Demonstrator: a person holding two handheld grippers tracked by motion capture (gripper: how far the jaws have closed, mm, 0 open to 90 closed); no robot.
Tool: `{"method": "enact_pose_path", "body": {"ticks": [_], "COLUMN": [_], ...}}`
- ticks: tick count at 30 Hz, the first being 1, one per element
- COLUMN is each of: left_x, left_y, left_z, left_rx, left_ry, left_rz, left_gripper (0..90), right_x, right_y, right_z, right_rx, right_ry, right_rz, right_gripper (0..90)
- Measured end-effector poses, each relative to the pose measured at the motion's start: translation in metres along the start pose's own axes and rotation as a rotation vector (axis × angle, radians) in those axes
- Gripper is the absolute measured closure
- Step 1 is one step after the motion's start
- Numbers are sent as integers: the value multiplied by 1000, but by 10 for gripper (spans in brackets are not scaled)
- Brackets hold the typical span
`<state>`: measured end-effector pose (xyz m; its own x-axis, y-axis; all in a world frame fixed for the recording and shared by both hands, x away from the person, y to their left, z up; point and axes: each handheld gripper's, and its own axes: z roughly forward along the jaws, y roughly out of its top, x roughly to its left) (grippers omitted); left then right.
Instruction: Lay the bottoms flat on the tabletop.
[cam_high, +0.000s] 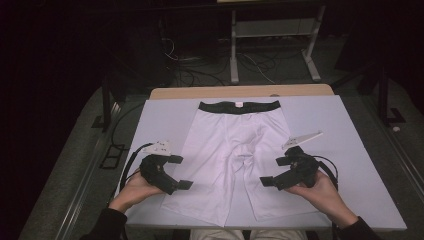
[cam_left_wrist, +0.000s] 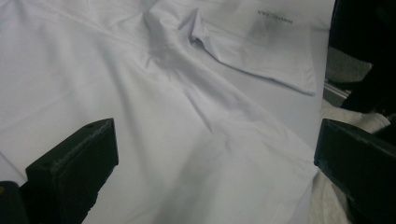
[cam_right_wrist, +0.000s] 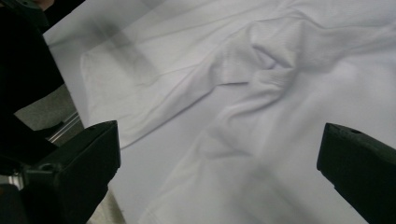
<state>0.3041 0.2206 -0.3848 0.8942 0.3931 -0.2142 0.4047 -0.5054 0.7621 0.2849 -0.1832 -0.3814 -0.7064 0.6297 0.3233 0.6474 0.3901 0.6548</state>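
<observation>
While spread flat on the worktop (cam_high: 345, 150), waistband far, white shorts (cam_high: 235, 150) lay between both grippers — touched by neither. Left gripper (cam_high: 180, 172) at the left leg's outer edge, fingers wide apart, holding nothing; right gripper (cam_high: 272, 172) beside the right leg, likewise spread and empty. Risk, judged: pinching one layer only, or dragging the crotch wrinkles into a skewed fold. Seen from above, whole layout; seen along the left gripper — small printed logo (cam_left_wrist: 275, 15) near a hem.
</observation>
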Motion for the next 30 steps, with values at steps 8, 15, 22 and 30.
{"method": "enact_pose_path", "body": {"ticks": [8,15,22,30], "left_x": [-1,0,1,-1], "left_y": [-3,-19,-32,-43], "left_z": [-2,-5,-5,-8], "left_rx": [-122,-214,-255,-281], "left_ry": [47,102,146,200], "left_rz": [-22,-57,-79,-89], "left_gripper": [0,0,0,0], "right_x": [-23,-32,-42,-50], "right_y": [-12,-23,-35,-50], "right_z": [-18,-29,-33,-40], "right_rx": [-65,-114,-156,-237], "right_ry": [-38,-74,-90,-103], "right_rz": [39,41,64,60], "right_gripper": [0,0,0,0]}}
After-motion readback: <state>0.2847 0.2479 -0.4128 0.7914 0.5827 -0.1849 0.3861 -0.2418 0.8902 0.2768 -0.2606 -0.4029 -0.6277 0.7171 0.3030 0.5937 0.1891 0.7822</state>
